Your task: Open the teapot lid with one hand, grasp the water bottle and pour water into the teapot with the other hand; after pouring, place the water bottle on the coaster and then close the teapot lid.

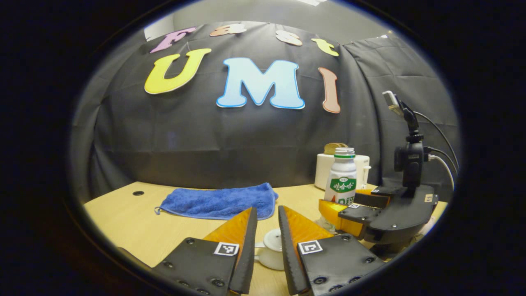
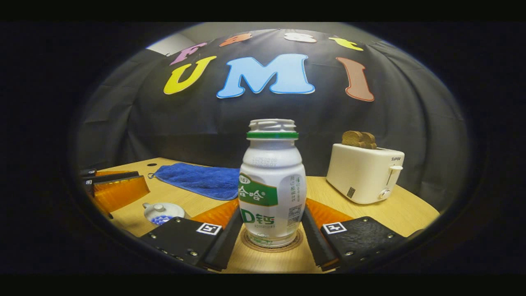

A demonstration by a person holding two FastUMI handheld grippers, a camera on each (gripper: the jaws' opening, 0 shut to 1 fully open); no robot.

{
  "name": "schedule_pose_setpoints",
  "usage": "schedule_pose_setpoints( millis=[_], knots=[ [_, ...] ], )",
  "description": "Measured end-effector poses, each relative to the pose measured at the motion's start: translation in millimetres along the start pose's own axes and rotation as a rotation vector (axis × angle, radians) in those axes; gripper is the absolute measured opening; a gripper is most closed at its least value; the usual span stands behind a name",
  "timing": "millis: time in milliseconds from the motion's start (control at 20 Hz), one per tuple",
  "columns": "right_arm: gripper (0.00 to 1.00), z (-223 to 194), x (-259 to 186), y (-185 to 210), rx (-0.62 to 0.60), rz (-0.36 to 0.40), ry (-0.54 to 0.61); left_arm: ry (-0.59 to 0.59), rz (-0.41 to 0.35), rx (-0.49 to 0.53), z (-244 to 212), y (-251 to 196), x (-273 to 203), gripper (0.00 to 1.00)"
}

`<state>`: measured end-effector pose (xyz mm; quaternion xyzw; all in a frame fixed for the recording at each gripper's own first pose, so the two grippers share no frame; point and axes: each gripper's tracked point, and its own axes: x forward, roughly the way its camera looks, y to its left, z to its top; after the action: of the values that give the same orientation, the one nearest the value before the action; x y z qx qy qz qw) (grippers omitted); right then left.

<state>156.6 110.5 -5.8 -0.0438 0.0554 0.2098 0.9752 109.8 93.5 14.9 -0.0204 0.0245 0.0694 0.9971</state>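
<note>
- In the right gripper view the bottle [image 2: 272, 185] stood upright at the middle of the frame, uncapped, its base resting on the round coaster [image 2: 271, 243] on the wooden table [image 2: 411, 211].
- The right gripper [image 2: 271, 228] straddled the bottle's lower half; its fingers [image 2: 224, 242] sat close on either side, but I could not tell whether they pressed on it or stood slightly off.
- From the left gripper view that same gripper [image 1: 349, 213] appeared at four o'clock, reaching in around the bottle [image 1: 341, 181].
- The left gripper [image 1: 268, 230] was partly open and held nothing; through the gap between its fingers [image 1: 236, 230] the white teapot [image 1: 271, 248] showed at six o'clock, lower down and apparently untouched.
- In the right gripper view the teapot [image 2: 162, 211] sat at eight o'clock with its lid on, and the left gripper [image 2: 117, 191] hung close above it at nine o'clock.
- A blue towel [image 2: 197, 179] lay at ten o'clock, a toaster [image 2: 365, 172] holding bread at three o'clock.
- Judgement: the lid step looked to be in hand, with the bottle's state ambiguous, either about to be lifted or just set down.
- The next move called for lowering the left gripper squarely onto the lid knob and closing gently, since the knob is small and rounded.
</note>
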Motion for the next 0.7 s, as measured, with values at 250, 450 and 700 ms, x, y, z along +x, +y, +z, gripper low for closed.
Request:
schedule_pose_setpoints(
  millis=[250, 450, 700],
  knots=[
    [0.99, 0.8, -4.1, 2.9, 0.001, 0.014, -0.002, 0.002, -0.003, -0.003, -0.5, -0.6, -0.9, 0.39],
    [0.99, 1.7, -11.2, 2.4, -0.004, 0.016, -0.012, 0.0, -0.006, -0.007, 0.3, -2.2, -2.4, 0.39],
    [0.99, 17.3, -41.3, -14.6, -0.012, -0.036, -0.082, -0.019, -0.01, 0.002, 7.4, -9.7, -10.1, 0.48]
  ],
)
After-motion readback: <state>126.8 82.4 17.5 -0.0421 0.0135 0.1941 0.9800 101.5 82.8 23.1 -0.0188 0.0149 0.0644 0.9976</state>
